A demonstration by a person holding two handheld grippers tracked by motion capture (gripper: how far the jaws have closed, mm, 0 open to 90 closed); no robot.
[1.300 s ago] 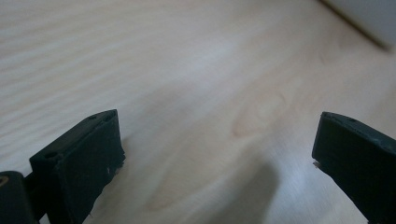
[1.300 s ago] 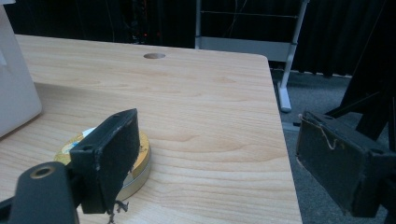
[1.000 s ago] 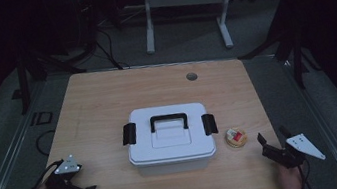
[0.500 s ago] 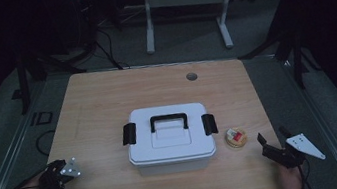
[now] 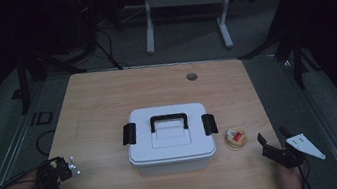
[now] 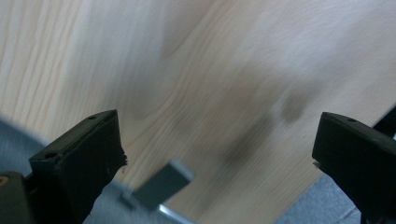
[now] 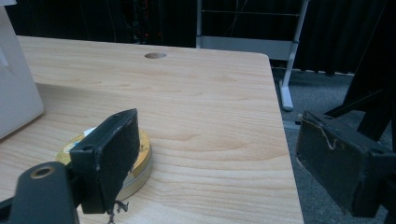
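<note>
Sitting at centre: white rectangular plastic storage box with black carry handle on its lid and black side latches, resting mid-frame on the light wooden table in the high view.
Beside it: small round gold-rimmed tin with a red-and-white label, just right of the box, not touching it; lower left in the right gripper view.
Left gripper: lower left of the high view, near the table's front corner, well apart from the box; jaws spread wide over bare wood, nothing between them.
Right gripper: lower right of the high view, near the tin; jaws spread wide, nothing held.
Handling, box: probably rigid and smooth-walled, weight unknown since contents hidden; best taken by the carry handle, or latches flipped one per gripper.
Handling, tin: likely light, stiff and slippery; low profile suggests pinching across its rim.
Far edge: round cable hole in the tabletop.
</note>
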